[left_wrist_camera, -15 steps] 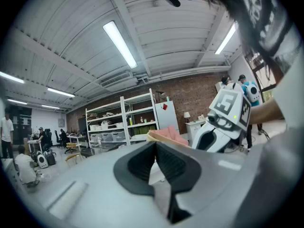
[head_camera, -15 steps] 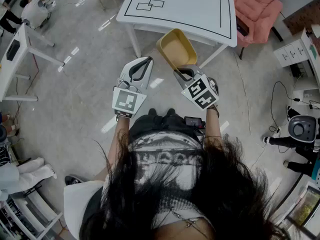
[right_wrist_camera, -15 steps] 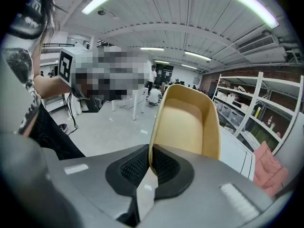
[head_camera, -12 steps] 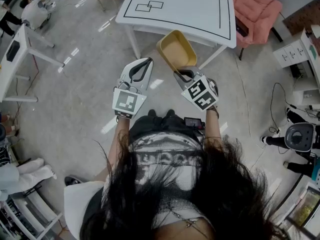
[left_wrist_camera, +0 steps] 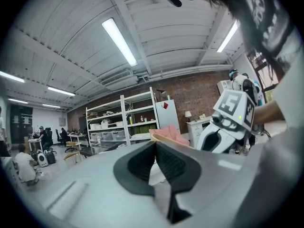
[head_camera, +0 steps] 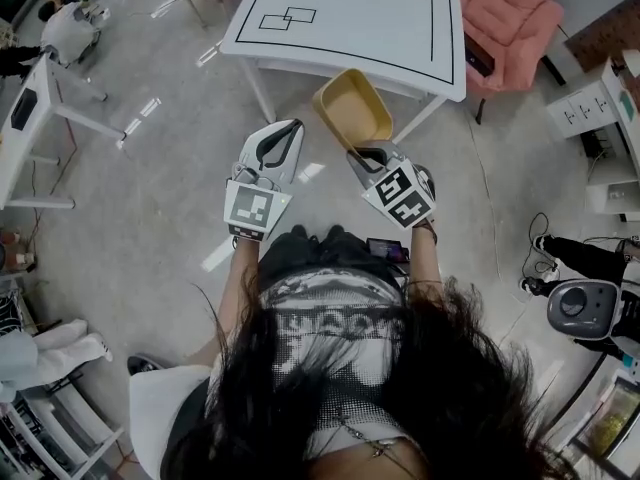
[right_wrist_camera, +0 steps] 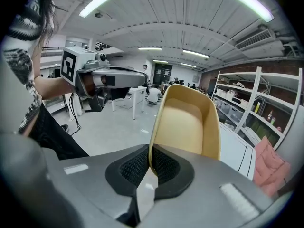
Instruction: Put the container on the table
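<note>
A tan plastic container (head_camera: 353, 108) (right_wrist_camera: 187, 122) hangs in the air just short of the white table (head_camera: 350, 18), tilted with its hollow facing up. My right gripper (head_camera: 362, 153) (right_wrist_camera: 149, 165) is shut on the container's near rim, which is pinched between the black pads. My left gripper (head_camera: 280, 133) (left_wrist_camera: 155, 148) is held level beside it, to the left, shut with nothing between its jaws. The table (right_wrist_camera: 237, 151) bears black outline markings, among them two overlapping rectangles (head_camera: 287, 17) at its far left.
A pink cloth-covered seat (head_camera: 510, 23) stands to the table's right. Another white table (head_camera: 35, 108) is at the left. White drawers (head_camera: 600, 98) and a round grey robot (head_camera: 575, 308) with cables stand at the right. Shelving (right_wrist_camera: 270, 108) and a person (right_wrist_camera: 153, 94) are across the room.
The table has drawn slightly nearer and shifted left in the head view. Both grippers and the container keep the same pose. The round grey robot at the right has moved down.
</note>
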{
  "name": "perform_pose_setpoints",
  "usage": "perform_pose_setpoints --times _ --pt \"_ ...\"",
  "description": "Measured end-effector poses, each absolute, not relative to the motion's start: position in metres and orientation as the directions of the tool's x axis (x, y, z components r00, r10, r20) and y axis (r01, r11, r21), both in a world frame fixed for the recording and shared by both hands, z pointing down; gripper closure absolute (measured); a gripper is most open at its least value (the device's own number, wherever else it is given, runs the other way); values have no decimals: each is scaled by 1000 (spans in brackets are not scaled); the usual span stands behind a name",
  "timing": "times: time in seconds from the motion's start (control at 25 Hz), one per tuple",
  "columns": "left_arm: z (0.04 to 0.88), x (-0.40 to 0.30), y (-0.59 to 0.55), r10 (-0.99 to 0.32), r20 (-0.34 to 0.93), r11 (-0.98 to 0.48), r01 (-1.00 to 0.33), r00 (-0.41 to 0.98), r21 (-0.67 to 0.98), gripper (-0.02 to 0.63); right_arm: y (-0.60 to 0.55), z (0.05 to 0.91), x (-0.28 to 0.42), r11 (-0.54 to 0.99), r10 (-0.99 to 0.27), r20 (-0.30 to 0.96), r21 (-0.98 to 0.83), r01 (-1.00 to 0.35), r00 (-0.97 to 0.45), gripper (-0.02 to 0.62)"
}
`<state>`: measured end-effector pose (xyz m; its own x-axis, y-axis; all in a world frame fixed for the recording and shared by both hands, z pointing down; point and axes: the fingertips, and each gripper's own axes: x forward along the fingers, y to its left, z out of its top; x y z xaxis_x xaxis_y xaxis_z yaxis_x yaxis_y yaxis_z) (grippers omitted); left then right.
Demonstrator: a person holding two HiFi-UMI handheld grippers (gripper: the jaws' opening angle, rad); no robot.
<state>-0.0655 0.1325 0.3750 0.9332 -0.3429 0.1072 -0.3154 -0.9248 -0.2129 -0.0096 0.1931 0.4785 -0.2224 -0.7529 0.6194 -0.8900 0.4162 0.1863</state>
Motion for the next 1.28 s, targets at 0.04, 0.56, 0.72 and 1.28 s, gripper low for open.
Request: perform_pose_setpoints --times 0.04,0.56,0.72,1.28 --pt "376 -60 134 -345 106 -924 -317 933 -212 606 195 480 -5 417 -752 621 187 -890 -222 578" --pt "399 -12 137 -340 160 -930 -307 927 -199 606 188 502 40 440 -733 628 148 -886 -259 578" --pt "398 -2 115 -350 168 -927 -314 922 -206 606 167 504 50 450 -728 629 140 -882 -271 578" --pt "398 31 -69 -321 157 -935 -286 934 -211 606 -9 510 74 466 -699 665 145 -873 -263 578"
